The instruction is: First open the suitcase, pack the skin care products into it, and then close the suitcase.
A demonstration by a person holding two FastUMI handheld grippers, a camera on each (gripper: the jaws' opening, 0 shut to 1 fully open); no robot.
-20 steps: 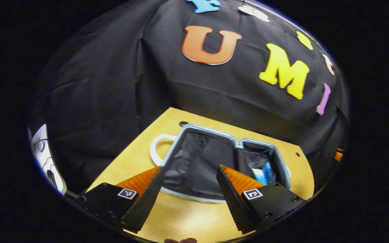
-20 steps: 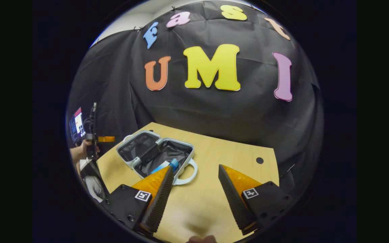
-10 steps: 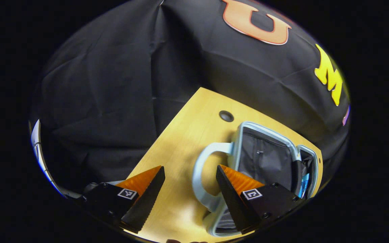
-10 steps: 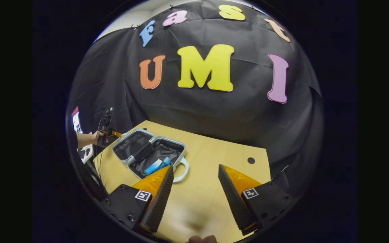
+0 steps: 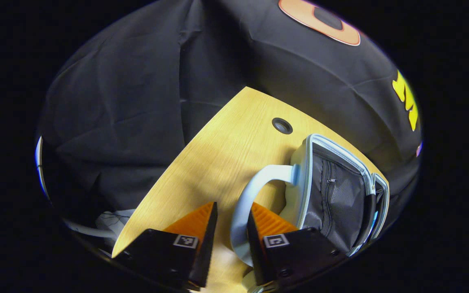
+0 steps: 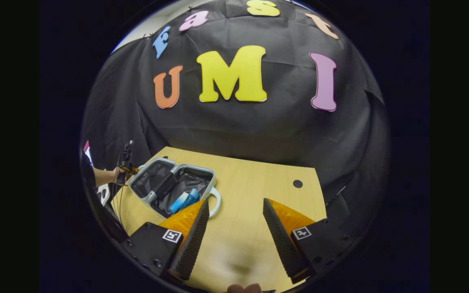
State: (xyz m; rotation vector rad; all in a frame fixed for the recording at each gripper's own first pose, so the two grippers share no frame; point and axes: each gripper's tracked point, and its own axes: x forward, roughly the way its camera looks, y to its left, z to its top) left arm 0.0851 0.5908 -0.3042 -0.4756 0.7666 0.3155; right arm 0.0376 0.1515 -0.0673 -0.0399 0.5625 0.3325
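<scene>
The left claw (image 5: 230, 240) was narrowed from the wide spread of half a second before, and its fingers (image 5: 208, 240) were brought around the pale blue curved plastic handle (image 5: 244, 203); one finger lay on each side of the handle, close against it, though firm pressing by both could not be confirmed. The small light blue hard-shell suitcase (image 5: 332, 191) with dark fabric lining was seen just beyond, its near half raised on edge above the light wooden worktop (image 5: 218, 150), where a second earlier both halves had been lying flat open. In the right gripper view the blue tube-shaped skin care products (image 6: 183, 200) were seen lying inside the far half of the case. The right claw (image 6: 234, 232) was held released, wide apart and empty, over bare worktop, well apart from the case. Packing was judged done; the closing step was judged begun, with the lid half to be swung over by the handle.
</scene>
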